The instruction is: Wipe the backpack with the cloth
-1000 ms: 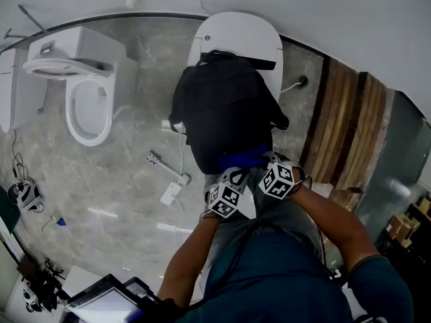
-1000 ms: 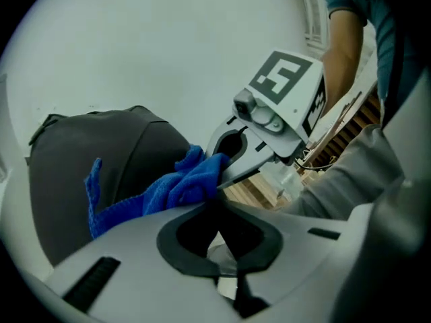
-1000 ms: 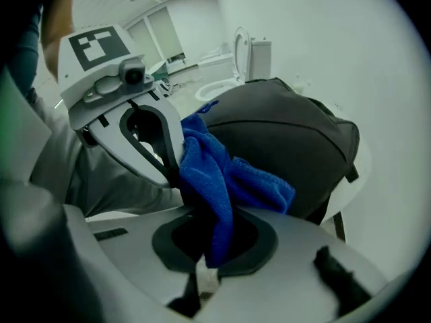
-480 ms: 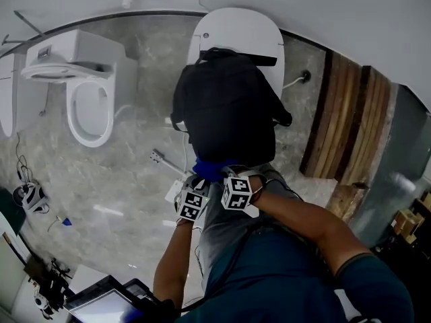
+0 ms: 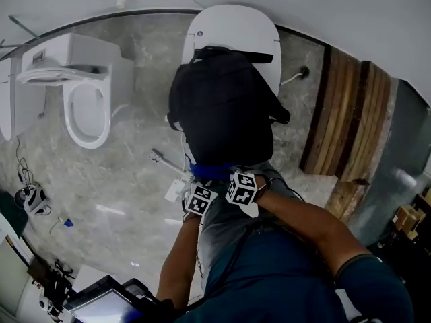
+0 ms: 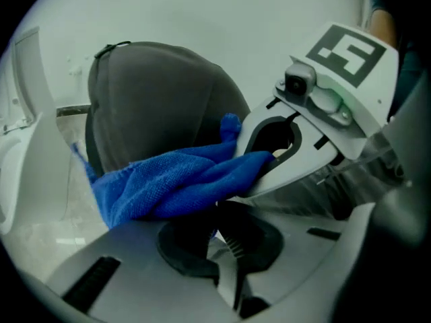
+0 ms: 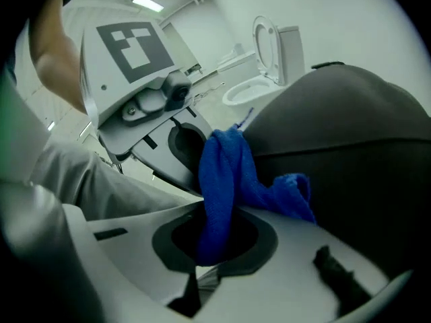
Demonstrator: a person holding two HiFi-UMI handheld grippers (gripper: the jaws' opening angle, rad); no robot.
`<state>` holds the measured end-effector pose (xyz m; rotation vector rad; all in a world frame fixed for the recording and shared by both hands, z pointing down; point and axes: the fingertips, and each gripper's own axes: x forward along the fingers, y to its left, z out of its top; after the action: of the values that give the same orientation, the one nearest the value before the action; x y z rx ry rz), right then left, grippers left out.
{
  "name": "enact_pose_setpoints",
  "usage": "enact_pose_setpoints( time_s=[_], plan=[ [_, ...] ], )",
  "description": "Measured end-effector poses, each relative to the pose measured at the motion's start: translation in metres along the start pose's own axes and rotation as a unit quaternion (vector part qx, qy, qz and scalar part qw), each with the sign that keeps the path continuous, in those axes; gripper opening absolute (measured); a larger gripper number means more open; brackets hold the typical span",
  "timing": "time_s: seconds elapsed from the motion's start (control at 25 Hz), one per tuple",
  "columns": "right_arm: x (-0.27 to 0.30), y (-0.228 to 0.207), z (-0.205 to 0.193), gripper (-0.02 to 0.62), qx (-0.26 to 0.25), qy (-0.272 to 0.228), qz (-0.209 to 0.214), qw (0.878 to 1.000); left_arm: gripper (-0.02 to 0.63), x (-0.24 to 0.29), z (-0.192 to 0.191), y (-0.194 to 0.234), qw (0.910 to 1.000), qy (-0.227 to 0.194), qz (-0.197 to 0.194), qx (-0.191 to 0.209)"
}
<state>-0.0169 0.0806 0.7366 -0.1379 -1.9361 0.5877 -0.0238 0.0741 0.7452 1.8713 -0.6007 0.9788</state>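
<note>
A black backpack stands on the closed white toilet lid. At its near lower edge a blue cloth is bunched against it. My left gripper and right gripper sit side by side there, both shut on the cloth. In the left gripper view the cloth runs from my left gripper across to the right one's fingers, with the backpack behind. In the right gripper view the cloth hangs into my right gripper, beside the backpack.
A second toilet with its seat open stands at the left. A hose fitting and white box lie on the marble floor. Wooden panels are at the right. Cables and gear and a screen sit near left.
Both grippers slid left with the cloth along the backpack's lower edge, then came back slightly to the right. The backpack stays on the lid.
</note>
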Motion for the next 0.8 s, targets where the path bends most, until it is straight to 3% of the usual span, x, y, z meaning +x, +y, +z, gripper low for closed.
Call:
enact_pose_setpoints(
  time_s=[0.16, 0.44, 0.64, 0.8],
  plan=[
    [-0.016, -0.013, -0.042, 0.011, 0.081, 0.004, 0.003, 0.997, 0.018, 0.018, 0.011, -0.041, 0.9985, 0.005, -0.044, 0.033],
    [-0.046, -0.045, -0.123, 0.011, 0.226, 0.020, -0.010, 0.974, 0.018, 0.054, 0.054, -0.109, 0.9895, 0.009, -0.114, 0.089],
    [-0.070, -0.080, -0.170, 0.011, 0.293, 0.025, -0.040, 0.955, 0.018, 0.073, 0.098, -0.143, 0.9823, -0.004, -0.151, 0.110],
    [-0.097, -0.121, -0.186, 0.011, 0.337, 0.004, -0.083, 0.938, 0.018, 0.078, 0.145, -0.148, 0.9799, -0.030, -0.162, 0.113]
  ],
)
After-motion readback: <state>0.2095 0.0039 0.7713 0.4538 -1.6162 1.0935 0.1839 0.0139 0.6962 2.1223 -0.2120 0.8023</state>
